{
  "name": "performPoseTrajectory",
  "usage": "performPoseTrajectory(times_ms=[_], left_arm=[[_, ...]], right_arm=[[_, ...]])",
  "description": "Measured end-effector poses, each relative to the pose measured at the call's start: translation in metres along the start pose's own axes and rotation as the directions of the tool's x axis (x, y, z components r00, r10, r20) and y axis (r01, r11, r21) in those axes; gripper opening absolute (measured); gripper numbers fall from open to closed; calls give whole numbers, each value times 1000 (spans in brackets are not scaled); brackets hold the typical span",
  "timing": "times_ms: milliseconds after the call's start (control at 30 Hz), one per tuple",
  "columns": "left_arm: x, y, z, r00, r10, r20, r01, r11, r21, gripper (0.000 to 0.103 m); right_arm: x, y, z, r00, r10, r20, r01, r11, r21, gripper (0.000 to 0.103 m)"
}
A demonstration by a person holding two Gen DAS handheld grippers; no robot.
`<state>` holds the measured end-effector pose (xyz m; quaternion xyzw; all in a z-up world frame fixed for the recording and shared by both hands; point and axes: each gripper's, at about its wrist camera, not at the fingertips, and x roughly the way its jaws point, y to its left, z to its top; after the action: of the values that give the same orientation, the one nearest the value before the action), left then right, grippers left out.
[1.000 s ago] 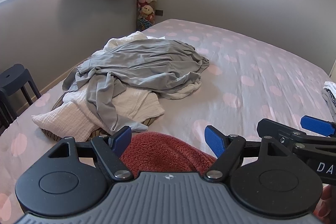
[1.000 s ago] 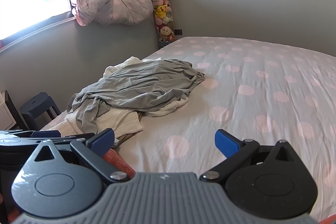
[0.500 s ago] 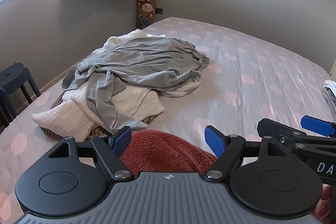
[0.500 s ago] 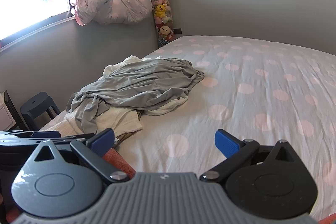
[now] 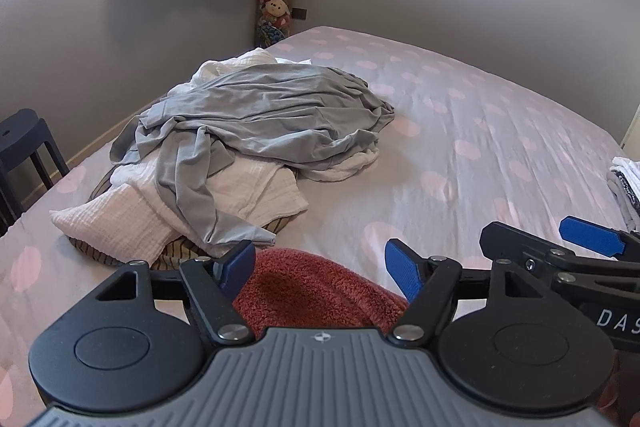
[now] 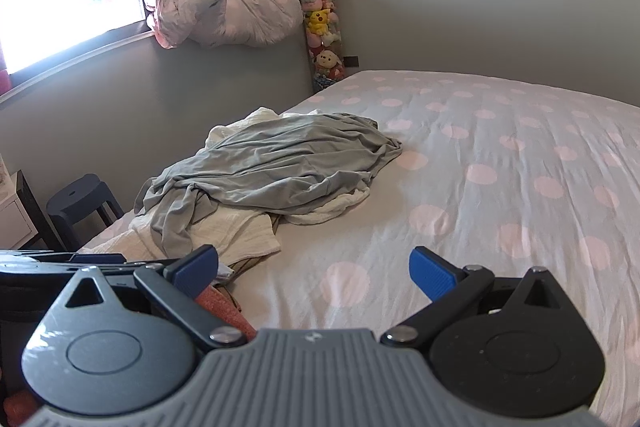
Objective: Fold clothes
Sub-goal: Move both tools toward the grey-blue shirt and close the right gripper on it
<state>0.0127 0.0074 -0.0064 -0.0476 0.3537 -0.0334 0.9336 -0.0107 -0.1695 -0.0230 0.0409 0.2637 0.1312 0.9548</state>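
A heap of clothes lies on the left of the bed: a grey garment [image 5: 264, 115] on top, white textured cloth [image 5: 132, 215] and a striped piece below. The grey garment shows too in the right wrist view [image 6: 276, 167]. A red fleecy garment [image 5: 316, 291] lies right under my left gripper [image 5: 320, 263], whose blue pads are wide apart and hold nothing. My right gripper [image 6: 314, 265] is open and empty above the bedsheet, and it shows at the right of the left wrist view [image 5: 592, 239]. An edge of the red garment [image 6: 220, 307] shows by its left finger.
The bed [image 6: 500, 187] has a grey sheet with pink dots. Folded clothes [image 5: 626, 183] sit at its right edge. A dark stool [image 6: 80, 199] stands by the left side. A tube of plush toys [image 6: 320, 23] stands in the corner, a bundled duvet [image 6: 224, 15] on the sill.
Both views have shifted only slightly; the clothes heap sits a little nearer and lower in frame. Both grippers stay open and nothing was taken hold of.
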Motion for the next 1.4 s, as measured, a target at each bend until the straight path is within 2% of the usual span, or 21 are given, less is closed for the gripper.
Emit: performPoseTrajectory(times_ms=[100, 267, 400, 500, 533, 633, 833, 1000, 1100, 1233, 1300, 1367, 1400], left_arm=[[2, 7, 8, 1000, -8, 6, 9, 1000, -21, 70], [14, 27, 27, 998, 57, -16, -57, 998, -14, 70], [31, 57, 42, 997, 55, -53, -57, 997, -44, 70], [48, 79, 52, 994, 84, -75, -87, 995, -41, 70], [54, 85, 55, 992, 100, -80, -103, 994, -32, 70], [73, 101, 64, 987, 129, -93, -130, 991, -11, 70], [111, 130, 83, 981, 156, -112, -162, 986, -45, 70], [142, 145, 100, 980, 164, -116, -170, 985, -42, 69], [158, 152, 113, 981, 158, -116, -163, 986, -37, 59], [181, 157, 132, 982, 165, -96, -165, 986, 4, 60], [194, 156, 140, 976, 199, -91, -195, 979, 53, 62], [208, 158, 145, 971, 211, -110, -203, 976, 79, 66], [214, 159, 146, 972, 202, -123, -193, 978, 81, 66]], right_arm=[[11, 1, 7, 999, 35, -9, -35, 998, -44, 102], [37, -1, 25, 997, 72, -30, -74, 993, -91, 102], [68, -1, 37, 994, 95, -47, -102, 983, -152, 102], [101, -2, 42, 989, 119, -82, -132, 976, -171, 101], [112, -4, 43, 988, 125, -94, -139, 976, -170, 100], [150, -6, 43, 982, 130, -140, -153, 973, -174, 81], [219, -8, 44, 970, 115, -214, -155, 971, -183, 77], [268, -18, 55, 964, 100, -245, -129, 986, -108, 78], [296, -29, 66, 959, 107, -261, -111, 994, -2, 79], [329, -39, 78, 954, 107, -280, -76, 990, 118, 77], [343, -41, 79, 950, 107, -293, -65, 987, 148, 73], [356, -42, 78, 944, 102, -313, -51, 985, 167, 51], [361, -43, 77, 940, 99, -325, -44, 984, 174, 48]])
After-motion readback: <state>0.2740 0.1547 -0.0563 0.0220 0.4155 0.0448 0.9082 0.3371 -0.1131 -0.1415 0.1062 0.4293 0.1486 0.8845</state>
